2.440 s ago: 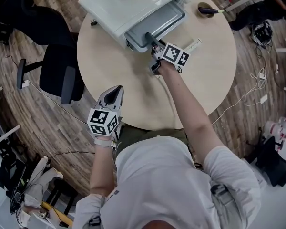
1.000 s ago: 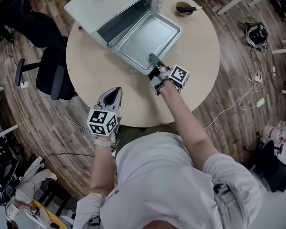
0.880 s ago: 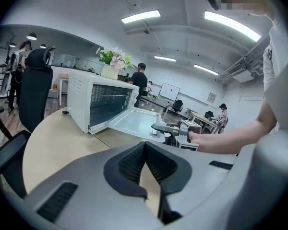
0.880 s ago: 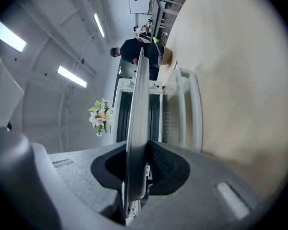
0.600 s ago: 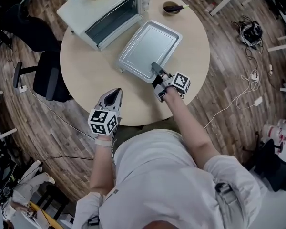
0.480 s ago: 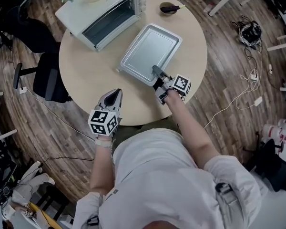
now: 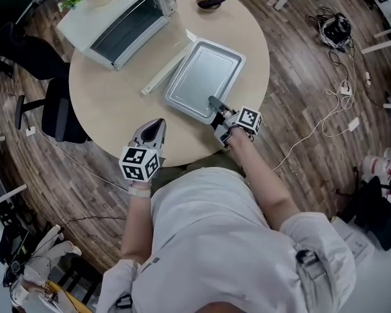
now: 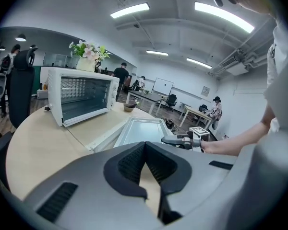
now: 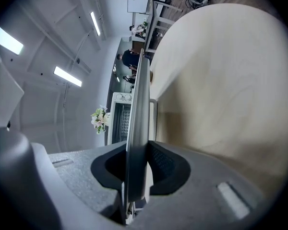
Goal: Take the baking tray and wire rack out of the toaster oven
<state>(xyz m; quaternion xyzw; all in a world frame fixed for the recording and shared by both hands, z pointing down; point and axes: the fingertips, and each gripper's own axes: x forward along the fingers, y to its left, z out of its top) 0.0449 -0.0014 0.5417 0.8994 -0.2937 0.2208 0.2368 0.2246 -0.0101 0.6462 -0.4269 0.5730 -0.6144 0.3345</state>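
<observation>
The right gripper [image 7: 213, 101] gripped the tray's [image 7: 202, 78] near short rim, its length running straight ahead of those fingers, while the left gripper [image 7: 158, 124] hung shut and empty.

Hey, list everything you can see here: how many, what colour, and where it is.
table: one, beige, round, centre.
oven: one, white, table's far left, door open.
flowers: one bunch, pink and green, on the oven.
tray: one, silver, mid-table, in front of the oven.
bowl: one, dark, table's far edge.
chair: one, black, left of the table.
cables: several, white, floor on the right.
left gripper: one, grey, shut and empty, at the table's near edge.
right gripper: one, grey, shut on the tray's near rim.
</observation>
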